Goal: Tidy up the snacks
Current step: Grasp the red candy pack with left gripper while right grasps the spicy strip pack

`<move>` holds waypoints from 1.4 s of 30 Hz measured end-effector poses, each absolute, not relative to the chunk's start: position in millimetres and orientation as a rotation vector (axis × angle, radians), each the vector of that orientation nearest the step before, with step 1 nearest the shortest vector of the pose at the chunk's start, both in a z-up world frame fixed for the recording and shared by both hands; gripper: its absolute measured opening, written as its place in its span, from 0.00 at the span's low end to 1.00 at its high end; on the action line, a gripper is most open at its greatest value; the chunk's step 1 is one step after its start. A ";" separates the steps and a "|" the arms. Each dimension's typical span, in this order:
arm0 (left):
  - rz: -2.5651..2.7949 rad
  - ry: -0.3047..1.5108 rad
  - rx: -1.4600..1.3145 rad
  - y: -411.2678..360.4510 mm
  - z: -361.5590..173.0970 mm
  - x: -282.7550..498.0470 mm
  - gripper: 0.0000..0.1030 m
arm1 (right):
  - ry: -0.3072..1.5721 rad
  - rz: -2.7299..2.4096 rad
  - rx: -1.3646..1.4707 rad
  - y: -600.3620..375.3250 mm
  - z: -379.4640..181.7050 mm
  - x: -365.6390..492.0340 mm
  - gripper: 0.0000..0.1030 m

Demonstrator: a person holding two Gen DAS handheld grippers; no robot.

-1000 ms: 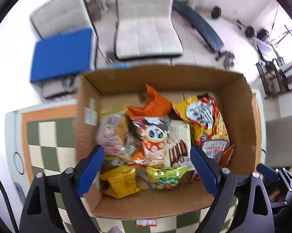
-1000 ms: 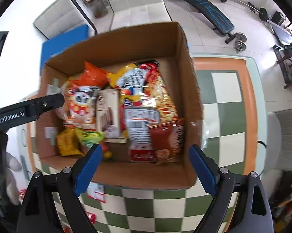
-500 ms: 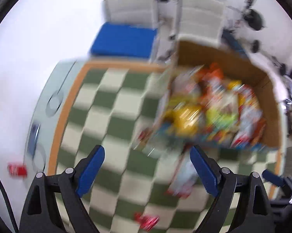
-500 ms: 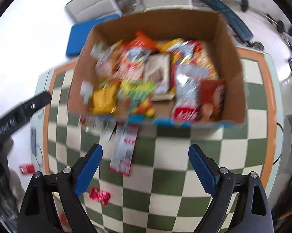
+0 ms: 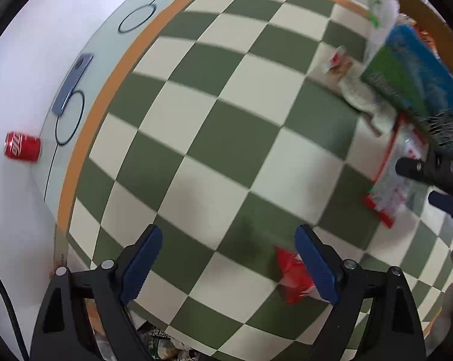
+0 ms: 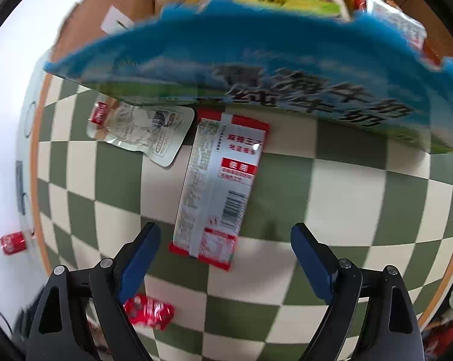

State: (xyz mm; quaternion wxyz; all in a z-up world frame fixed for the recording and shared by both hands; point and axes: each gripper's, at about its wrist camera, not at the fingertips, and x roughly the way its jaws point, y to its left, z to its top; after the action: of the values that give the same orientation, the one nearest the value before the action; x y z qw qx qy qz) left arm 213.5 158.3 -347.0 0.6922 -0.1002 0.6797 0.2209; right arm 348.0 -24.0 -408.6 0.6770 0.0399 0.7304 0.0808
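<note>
Both grippers have swung off the box and dropped toward the loose packets on the checkered desk (image 5: 226, 120).

Left wrist view: left gripper (image 5: 228, 260) points straight down, fingers spread wide and empty, a small red packet (image 5: 292, 275) just inside its right finger, probably the next pick. Right wrist view: right gripper (image 6: 224, 254) hovers over the long red-and-silver packet (image 6: 218, 189), which lies just in front of the snack box (image 6: 256, 69); its fingers are wide, closing slightly, touching nothing.

A home room, it seems: a checkered green-and-cream tabletop (image 5: 226, 96) with an orange border, a red soda can (image 5: 23, 146) on white floor at nine o'clock, snack packets (image 6: 217, 192) lying about.
</note>
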 end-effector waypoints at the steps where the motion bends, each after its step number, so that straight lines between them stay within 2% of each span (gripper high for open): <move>1: 0.504 1.521 -0.221 159.7 -349.2 211.0 0.88 | 1.643 0.172 0.082 -19.4 -412.9 347.9 0.88; 5: 0.531 1.524 -0.216 164.9 -355.6 204.5 0.88 | 1.648 0.126 0.039 -0.7 -428.8 346.9 0.83; 9: 0.538 1.523 -0.221 170.6 -357.7 202.7 0.88 | 1.643 0.079 -0.031 14.0 -438.1 344.2 0.62; 13: 0.516 1.532 -0.255 173.3 -357.0 202.6 0.88 | 1.616 0.100 -0.113 22.2 -435.0 341.3 0.56; 25: 0.293 1.644 -0.453 159.0 -368.7 201.2 0.88 | 1.695 0.209 -0.188 -44.4 -426.3 287.6 0.55; 37: 0.217 1.793 -0.421 125.3 -416.5 205.0 0.87 | 1.780 0.199 -0.052 -110.6 -420.7 244.5 0.56; 39: 0.222 1.788 -0.433 125.9 -419.5 206.8 0.71 | 1.796 0.190 0.006 -118.5 -419.6 243.8 0.58; 40: 0.223 1.793 -0.429 125.4 -421.0 207.2 0.57 | 1.799 0.190 0.028 -121.3 -418.8 244.1 0.58; 41: 0.214 1.798 -0.432 124.1 -422.6 207.7 0.50 | 1.797 0.182 0.046 -124.4 -417.4 244.4 0.58; 42: 0.208 1.796 -0.424 121.6 -422.1 208.6 0.48 | 1.792 0.171 0.048 -127.3 -415.4 248.0 0.58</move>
State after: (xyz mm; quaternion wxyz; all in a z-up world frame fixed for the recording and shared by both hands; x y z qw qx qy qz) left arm 208.6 121.6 -422.1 0.5990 -0.1827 0.7744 0.0897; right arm 248.0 -127.3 -415.4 0.6213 0.0210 0.7798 0.0745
